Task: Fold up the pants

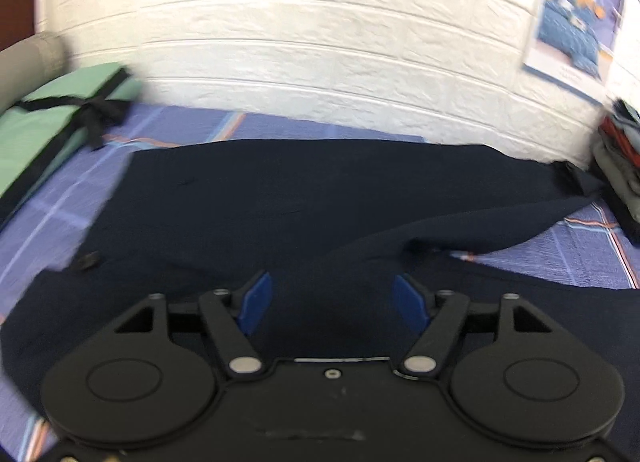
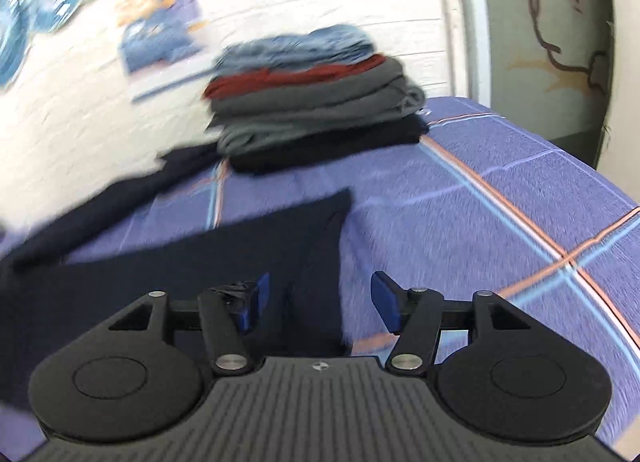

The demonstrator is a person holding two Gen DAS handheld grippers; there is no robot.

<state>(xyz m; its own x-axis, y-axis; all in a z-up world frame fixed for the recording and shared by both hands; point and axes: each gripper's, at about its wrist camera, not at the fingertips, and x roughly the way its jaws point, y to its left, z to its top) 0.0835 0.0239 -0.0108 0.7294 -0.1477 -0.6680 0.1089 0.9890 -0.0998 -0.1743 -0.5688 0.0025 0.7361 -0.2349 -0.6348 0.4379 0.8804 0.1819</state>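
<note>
Dark navy pants (image 1: 288, 197) lie spread on a bed with a purple plaid sheet (image 1: 52, 213). In the left wrist view they fill the middle, with one leg stretching right toward the wall. My left gripper (image 1: 333, 304) hovers over the cloth, its blue pads apart and nothing pinched between them. In the right wrist view the pants (image 2: 168, 262) lie at lower left, a leg end reaching to the centre. My right gripper (image 2: 320, 302) stands open above that leg end and the sheet (image 2: 480, 229), with no cloth between the pads.
A stack of folded clothes (image 2: 316, 101) sits on the bed by the white brick wall (image 1: 304, 41), also at the right edge as folded clothes (image 1: 618, 165). A green folded item with black ties (image 1: 52, 121) lies at the left. The bed's edge (image 2: 600, 177) drops off to the right.
</note>
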